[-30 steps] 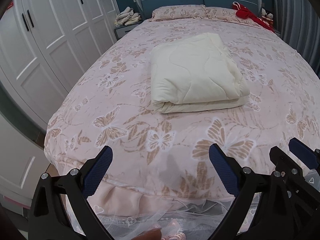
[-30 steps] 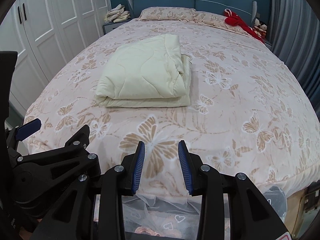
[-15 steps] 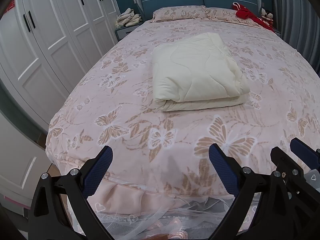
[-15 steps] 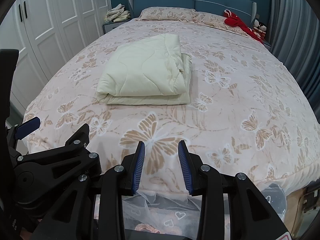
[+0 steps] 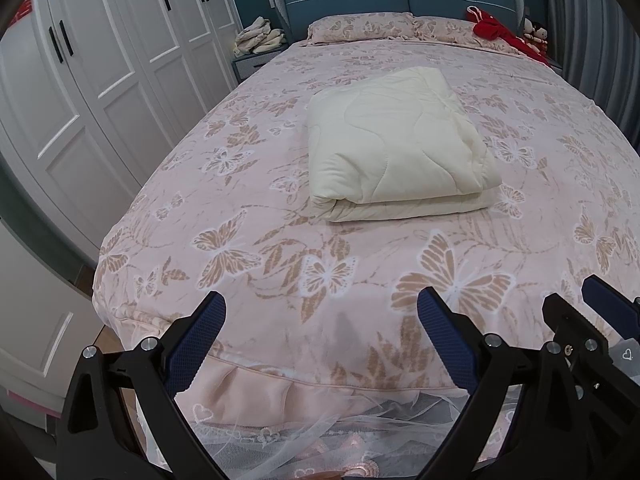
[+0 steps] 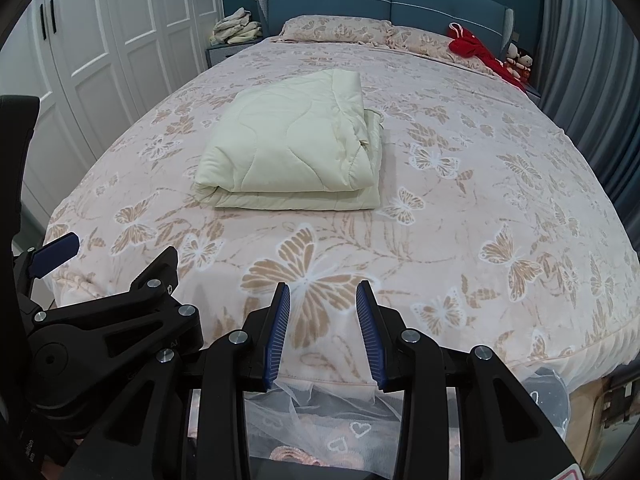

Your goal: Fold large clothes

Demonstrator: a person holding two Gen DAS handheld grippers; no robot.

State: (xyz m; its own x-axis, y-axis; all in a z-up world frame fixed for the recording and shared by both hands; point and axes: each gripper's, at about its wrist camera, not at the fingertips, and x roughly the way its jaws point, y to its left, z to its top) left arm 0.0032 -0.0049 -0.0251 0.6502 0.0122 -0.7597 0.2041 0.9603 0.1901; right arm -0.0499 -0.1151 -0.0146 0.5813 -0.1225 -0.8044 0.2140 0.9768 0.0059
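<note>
A cream quilted blanket [image 5: 396,148] lies folded into a thick rectangle in the middle of the bed; it also shows in the right wrist view [image 6: 292,152]. My left gripper [image 5: 320,312] is wide open and empty, held at the foot of the bed, well short of the blanket. My right gripper [image 6: 323,304] is open with a narrower gap, empty, also at the foot of the bed. Each gripper shows at the edge of the other's view.
The bed [image 5: 248,216] has a pink butterfly cover, with pillows [image 5: 360,28] and a red cloth [image 5: 496,30] at the headboard. White wardrobes [image 5: 100,60] stand left. A nightstand holds piled clothes [image 5: 260,36]. Grey curtains [image 6: 592,60] hang right.
Both grippers have drawn back slightly from the bed. Their openings are unchanged. The blanket has not moved.
</note>
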